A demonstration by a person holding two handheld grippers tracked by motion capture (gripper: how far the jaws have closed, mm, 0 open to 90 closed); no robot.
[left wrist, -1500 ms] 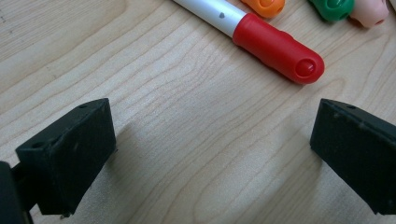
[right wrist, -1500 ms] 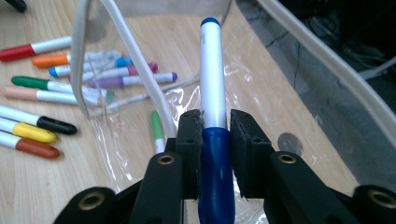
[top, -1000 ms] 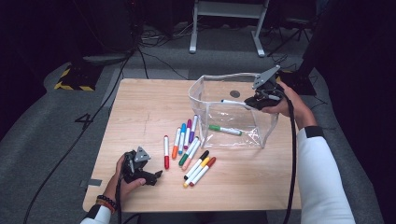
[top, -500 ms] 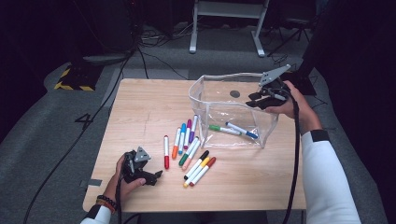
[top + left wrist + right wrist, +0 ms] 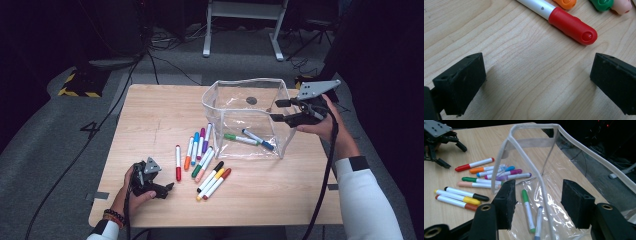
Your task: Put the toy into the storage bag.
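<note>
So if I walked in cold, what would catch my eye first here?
Probably the clear pouch standing open at the table's far right, with a green marker and a blue marker lying inside. Next, the loose markers fanned across the wooden table beside it. The right gripper hovers at the pouch's rim, jaws apart and empty.

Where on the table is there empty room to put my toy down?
The far left of the table, behind the loose markers, is bare wood. So is the near right corner, in front of the clear bag. The middle is crowded with markers.
</note>
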